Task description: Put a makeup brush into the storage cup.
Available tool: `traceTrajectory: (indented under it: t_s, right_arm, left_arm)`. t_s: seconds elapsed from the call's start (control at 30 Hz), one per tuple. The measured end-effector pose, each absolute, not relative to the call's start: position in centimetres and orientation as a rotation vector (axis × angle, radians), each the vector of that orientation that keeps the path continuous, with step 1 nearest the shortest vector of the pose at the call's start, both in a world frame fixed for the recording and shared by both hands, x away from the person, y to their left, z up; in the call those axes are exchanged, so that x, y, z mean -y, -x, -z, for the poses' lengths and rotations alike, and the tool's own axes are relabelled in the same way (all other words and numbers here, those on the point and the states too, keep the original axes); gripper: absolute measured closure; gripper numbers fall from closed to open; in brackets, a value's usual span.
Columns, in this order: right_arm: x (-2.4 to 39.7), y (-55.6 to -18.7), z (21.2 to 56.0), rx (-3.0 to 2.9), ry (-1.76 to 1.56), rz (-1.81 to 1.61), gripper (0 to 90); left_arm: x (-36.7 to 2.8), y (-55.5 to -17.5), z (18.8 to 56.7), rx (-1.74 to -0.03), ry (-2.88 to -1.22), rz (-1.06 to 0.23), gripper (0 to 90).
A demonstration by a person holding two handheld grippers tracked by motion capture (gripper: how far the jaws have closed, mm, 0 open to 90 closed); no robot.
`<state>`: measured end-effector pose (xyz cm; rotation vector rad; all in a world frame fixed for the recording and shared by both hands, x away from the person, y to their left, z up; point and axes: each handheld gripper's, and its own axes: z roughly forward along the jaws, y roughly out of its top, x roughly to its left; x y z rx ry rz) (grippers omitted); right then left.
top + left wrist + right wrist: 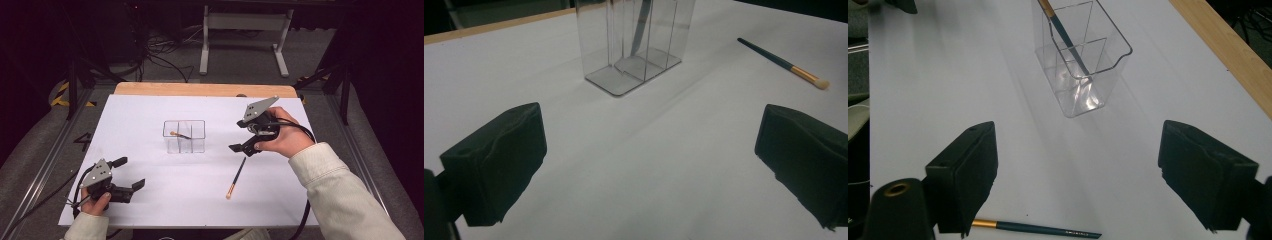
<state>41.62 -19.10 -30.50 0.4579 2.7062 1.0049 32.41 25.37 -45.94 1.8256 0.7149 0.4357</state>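
- One brush (pixel 179 135) already stands in the clear divided holder (pixel 184 136), leaning in a compartment with its golden ferrule end up above the rim; that half of the job looks done
- One more brush (pixel 236 178) lies flat on the white table (pixel 150 200), near the person's side and just below the right gripper (pixel 239 148); it looks like the piece left to put away
- Right gripper hovers to the right of the holder, its jaws spread wide with nothing between them; in the right gripper view the lying brush (pixel 1033 228) runs across just under the near jaw, not gripped
- Left gripper (pixel 136 186) rests low at the near left corner of the table, well apart from both brushes, jaws spread and empty
- Remaining, as I judge it: pick up the lying brush, carry it to the holder (pixel 1080 60) and drop it in a compartment
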Motion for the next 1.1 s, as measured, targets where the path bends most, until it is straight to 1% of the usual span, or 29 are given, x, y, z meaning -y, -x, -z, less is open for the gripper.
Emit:
traceTrajectory:
  t_s: [0.43,1.1]
  right_arm:
    - [18.6,-41.8,32.0,-2.791,-0.431,-0.83,17.2]
    - [18.6,-41.6,34.9,-2.844,-0.42,-0.711,16.5]
  left_arm:
    - [-25.3,-32.6,46.0,-0.718,-1.826,-0.433,0.8]
    - [-25.1,-32.7,46.0,-0.71,-1.824,-0.423,0.8]
